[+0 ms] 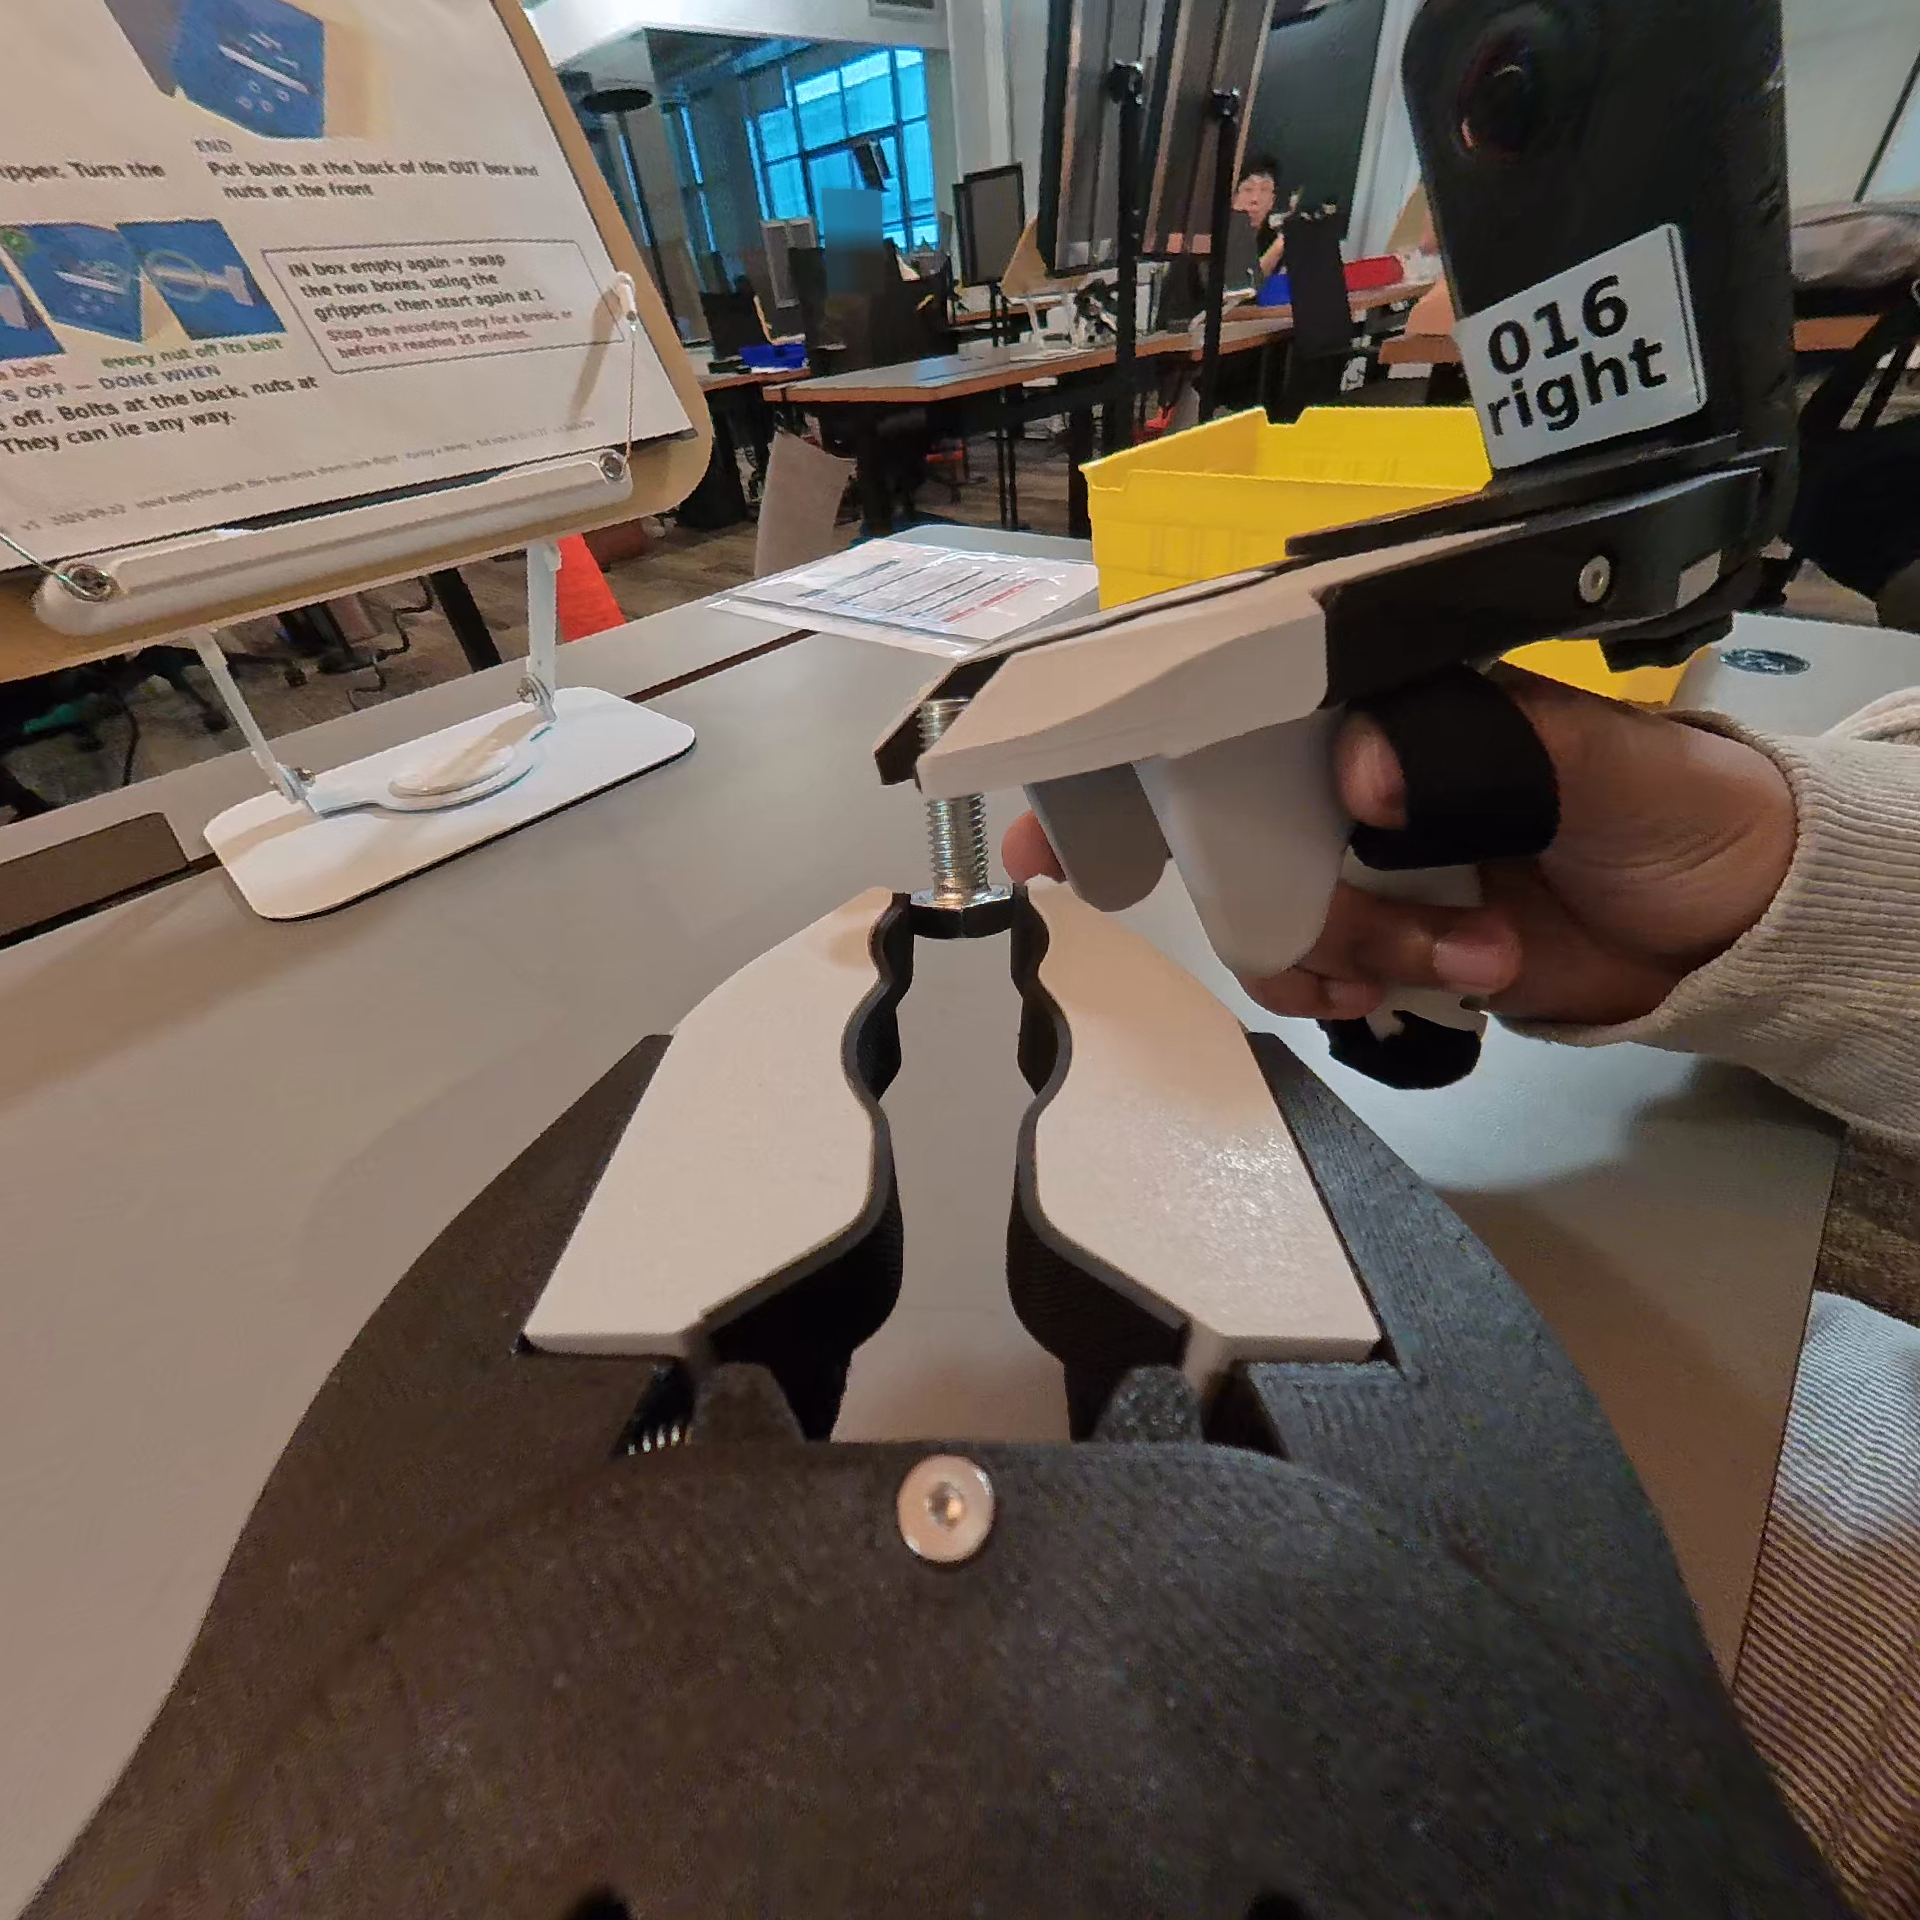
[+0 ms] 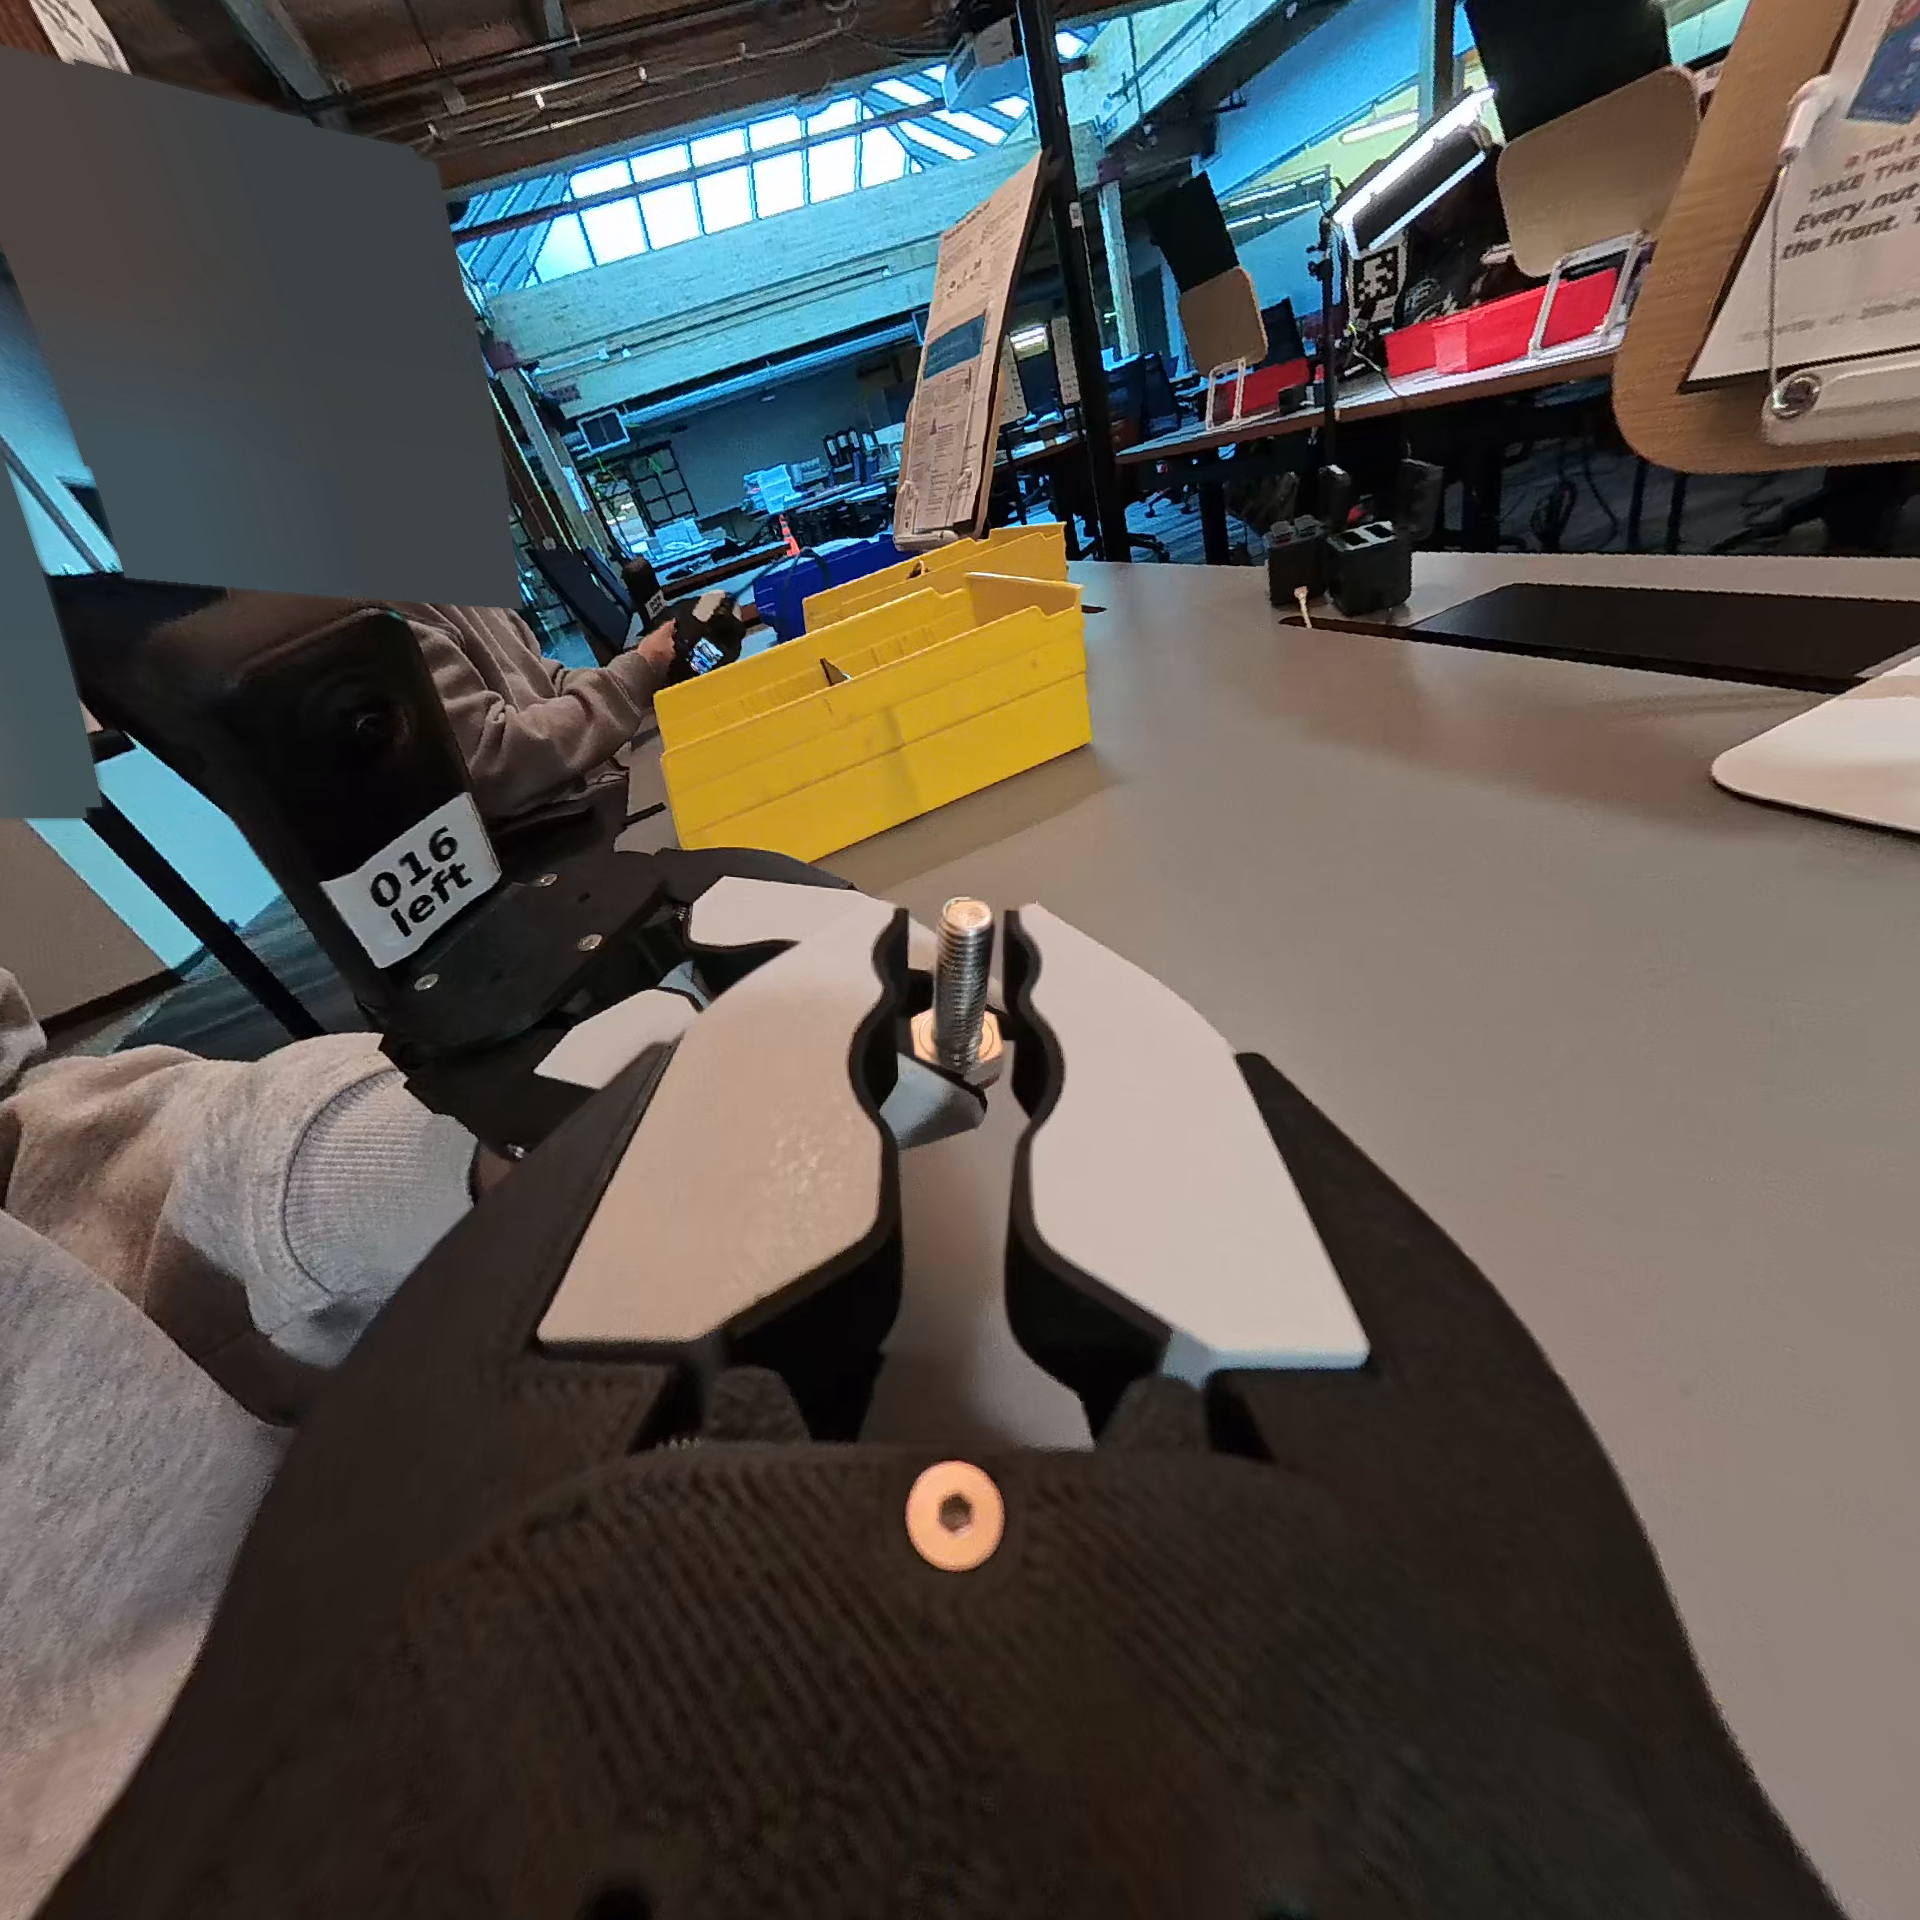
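A silver bolt (image 1: 956,842) stands upright above the grey table (image 1: 312,1143). My left gripper (image 1: 961,916) is shut on the hex nut (image 1: 961,923) at the bolt's lower end. My right gripper (image 1: 914,764) comes in level from the right, with its fingertips around the bolt's top. In the right wrist view the bolt (image 2: 961,977) stands between the tips of my right gripper (image 2: 959,920), and a narrow gap shows on each side of the thread. The nut (image 2: 951,1044) sits just below, with the left gripper's fingers (image 2: 935,1107) under it.
A yellow bin (image 1: 1247,499) stands behind the right gripper; it also shows in the right wrist view (image 2: 883,717) with a second one (image 2: 935,582) behind it. A document stand (image 1: 447,790) holds an instruction sheet at far left. A laminated sheet (image 1: 914,587) lies beyond. Both grippers' tips are close together, under 4 cm apart.
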`<state>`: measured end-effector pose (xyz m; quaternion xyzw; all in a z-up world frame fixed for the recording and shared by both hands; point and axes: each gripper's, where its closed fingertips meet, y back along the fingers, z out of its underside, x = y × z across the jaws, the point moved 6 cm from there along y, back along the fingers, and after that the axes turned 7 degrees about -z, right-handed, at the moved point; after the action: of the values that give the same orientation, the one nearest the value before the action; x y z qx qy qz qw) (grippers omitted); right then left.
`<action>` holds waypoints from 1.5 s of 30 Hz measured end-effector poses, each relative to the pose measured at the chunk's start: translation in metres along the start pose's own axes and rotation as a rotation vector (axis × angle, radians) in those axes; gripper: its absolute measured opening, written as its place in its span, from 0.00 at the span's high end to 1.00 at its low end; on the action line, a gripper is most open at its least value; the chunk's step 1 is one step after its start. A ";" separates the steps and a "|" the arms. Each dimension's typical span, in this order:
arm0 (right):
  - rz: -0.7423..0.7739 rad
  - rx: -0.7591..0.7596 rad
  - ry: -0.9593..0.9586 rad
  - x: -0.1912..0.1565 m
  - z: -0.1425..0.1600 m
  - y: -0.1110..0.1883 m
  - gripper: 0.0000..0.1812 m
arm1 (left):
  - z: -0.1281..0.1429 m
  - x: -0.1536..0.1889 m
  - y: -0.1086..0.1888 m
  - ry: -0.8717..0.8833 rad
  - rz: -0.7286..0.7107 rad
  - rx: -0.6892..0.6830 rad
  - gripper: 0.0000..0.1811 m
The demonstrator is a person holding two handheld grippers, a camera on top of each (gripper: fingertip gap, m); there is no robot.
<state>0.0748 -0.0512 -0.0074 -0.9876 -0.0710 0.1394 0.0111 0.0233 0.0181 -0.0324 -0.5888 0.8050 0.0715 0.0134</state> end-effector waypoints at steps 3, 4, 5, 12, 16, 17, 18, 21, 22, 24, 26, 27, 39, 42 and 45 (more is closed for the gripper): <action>0.004 0.002 0.009 0.001 -0.001 0.001 0.88 | -0.001 -0.001 0.000 0.003 -0.002 0.005 0.89; 0.004 0.008 0.004 0.003 -0.002 0.003 0.88 | -0.001 -0.001 0.001 0.005 -0.003 0.006 0.89; 0.005 0.018 -0.004 0.004 -0.004 0.004 0.88 | -0.001 -0.001 0.001 0.007 -0.003 0.006 0.89; -0.029 0.017 0.010 0.002 -0.006 0.007 0.90 | -0.001 -0.001 0.001 0.047 0.010 0.021 0.88; -0.031 -0.001 0.042 -0.002 -0.006 0.006 0.94 | -0.003 0.000 0.001 0.108 0.038 0.046 0.88; -0.034 -0.005 0.041 -0.002 -0.007 0.006 0.95 | -0.004 0.000 0.001 0.124 0.046 0.049 0.88; -0.037 -0.011 0.037 -0.002 -0.007 0.006 0.95 | -0.004 0.001 0.001 0.134 0.050 0.049 0.88; -0.043 -0.014 0.041 -0.002 -0.008 0.006 0.95 | -0.004 0.001 0.001 0.138 0.053 0.054 0.88; -0.046 -0.009 0.039 -0.002 -0.008 0.007 0.95 | -0.004 0.001 0.001 0.138 0.054 0.057 0.88; -0.049 0.013 0.034 -0.002 -0.009 0.008 0.94 | -0.005 0.000 0.002 0.144 0.053 0.068 0.88; -0.063 0.045 0.008 0.000 -0.010 0.010 0.92 | -0.006 0.000 0.003 0.148 0.050 0.087 0.88; -0.069 0.062 -0.011 0.000 -0.011 0.011 0.92 | -0.007 -0.001 0.004 0.150 0.048 0.098 0.88; -0.031 0.046 -0.065 0.013 -0.008 0.017 0.93 | -0.031 -0.015 0.025 0.245 0.011 0.217 0.88; -0.005 -0.023 -0.079 0.018 0.001 0.012 0.94 | -0.039 -0.028 0.054 0.246 -0.029 0.235 0.88; -0.027 -0.080 -0.075 0.015 0.006 0.000 0.93 | -0.038 -0.050 0.093 0.271 -0.091 0.226 0.88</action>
<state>0.0880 -0.0494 -0.0173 -0.9803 -0.0902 0.1732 -0.0293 -0.0471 0.0878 0.0202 -0.6235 0.7750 -0.0999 -0.0258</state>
